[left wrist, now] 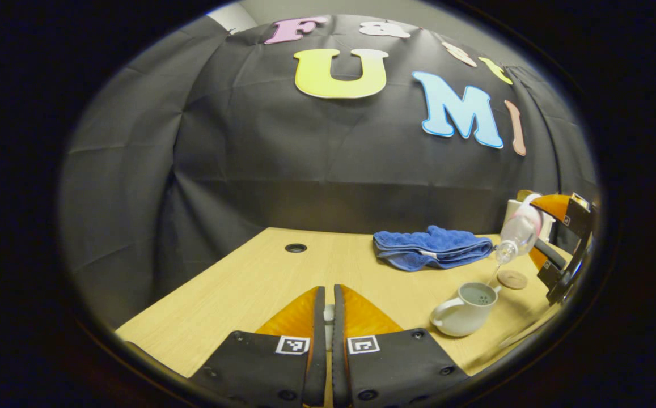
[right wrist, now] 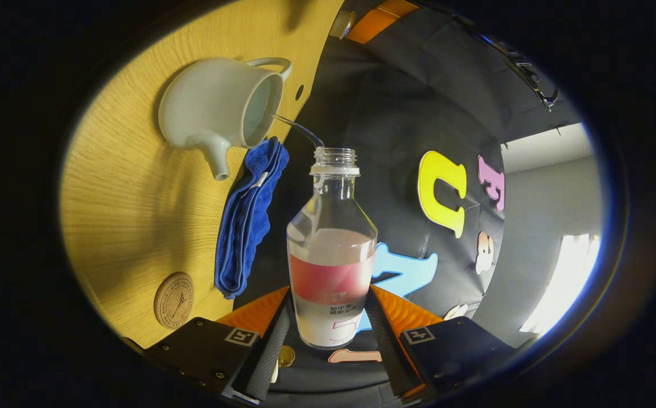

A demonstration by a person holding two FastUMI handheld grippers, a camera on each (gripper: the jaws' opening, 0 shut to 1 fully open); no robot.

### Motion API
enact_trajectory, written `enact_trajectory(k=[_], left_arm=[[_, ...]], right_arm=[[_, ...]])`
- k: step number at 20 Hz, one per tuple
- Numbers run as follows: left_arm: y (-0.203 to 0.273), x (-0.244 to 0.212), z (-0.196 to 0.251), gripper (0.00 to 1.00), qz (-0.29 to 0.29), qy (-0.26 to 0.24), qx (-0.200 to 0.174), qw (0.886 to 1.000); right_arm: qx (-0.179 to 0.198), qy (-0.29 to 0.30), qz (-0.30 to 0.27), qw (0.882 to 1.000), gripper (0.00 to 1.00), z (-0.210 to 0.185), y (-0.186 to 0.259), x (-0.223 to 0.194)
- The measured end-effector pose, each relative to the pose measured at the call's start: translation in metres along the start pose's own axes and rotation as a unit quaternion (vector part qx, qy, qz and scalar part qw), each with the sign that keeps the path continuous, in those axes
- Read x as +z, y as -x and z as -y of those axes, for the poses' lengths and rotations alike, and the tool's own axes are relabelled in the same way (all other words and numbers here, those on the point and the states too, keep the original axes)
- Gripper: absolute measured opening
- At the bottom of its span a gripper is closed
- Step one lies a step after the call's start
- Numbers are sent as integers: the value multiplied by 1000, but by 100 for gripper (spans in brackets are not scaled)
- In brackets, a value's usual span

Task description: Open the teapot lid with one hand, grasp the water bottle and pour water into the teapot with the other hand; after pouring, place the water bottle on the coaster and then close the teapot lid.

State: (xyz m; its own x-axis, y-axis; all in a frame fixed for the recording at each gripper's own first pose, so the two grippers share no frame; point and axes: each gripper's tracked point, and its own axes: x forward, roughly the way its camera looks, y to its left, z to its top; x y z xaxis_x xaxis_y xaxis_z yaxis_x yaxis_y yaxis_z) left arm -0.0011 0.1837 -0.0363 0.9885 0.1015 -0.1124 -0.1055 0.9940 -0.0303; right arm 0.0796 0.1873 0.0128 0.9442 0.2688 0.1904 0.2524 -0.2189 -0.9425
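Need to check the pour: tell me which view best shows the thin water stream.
The right gripper view: the thin water stream arcs from the clear plastic bottle's open neck into the white ceramic teapot, seen close. The left gripper view shows the stream only faintly, far off, dropping toward the teapot.

Looks like a small recording booth set up for data collection, not anyone's actual kitchen. Black cloth [left wrist: 282, 158] hangs as the back and side walls, creased and draped, with a plain grey room wall [right wrist: 549, 198] and a bright window [right wrist: 566, 277] showing past its edge. The light wood desk [left wrist: 259, 277] has a cable hole [left wrist: 295, 247] like office furniture. Household props sit on it: a white teapot [left wrist: 464, 310], a folded blue towel [left wrist: 430, 247] and a round wooden coaster [left wrist: 512, 279].
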Motion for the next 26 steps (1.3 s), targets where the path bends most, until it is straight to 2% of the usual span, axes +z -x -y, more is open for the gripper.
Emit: enact_trajectory(k=[26], left_arm=[[-1, -7, 7, 10, -11, -11, -7, 1000]], right_arm=[[-33, 58, 14, 998, 77, 6, -3, 2]])
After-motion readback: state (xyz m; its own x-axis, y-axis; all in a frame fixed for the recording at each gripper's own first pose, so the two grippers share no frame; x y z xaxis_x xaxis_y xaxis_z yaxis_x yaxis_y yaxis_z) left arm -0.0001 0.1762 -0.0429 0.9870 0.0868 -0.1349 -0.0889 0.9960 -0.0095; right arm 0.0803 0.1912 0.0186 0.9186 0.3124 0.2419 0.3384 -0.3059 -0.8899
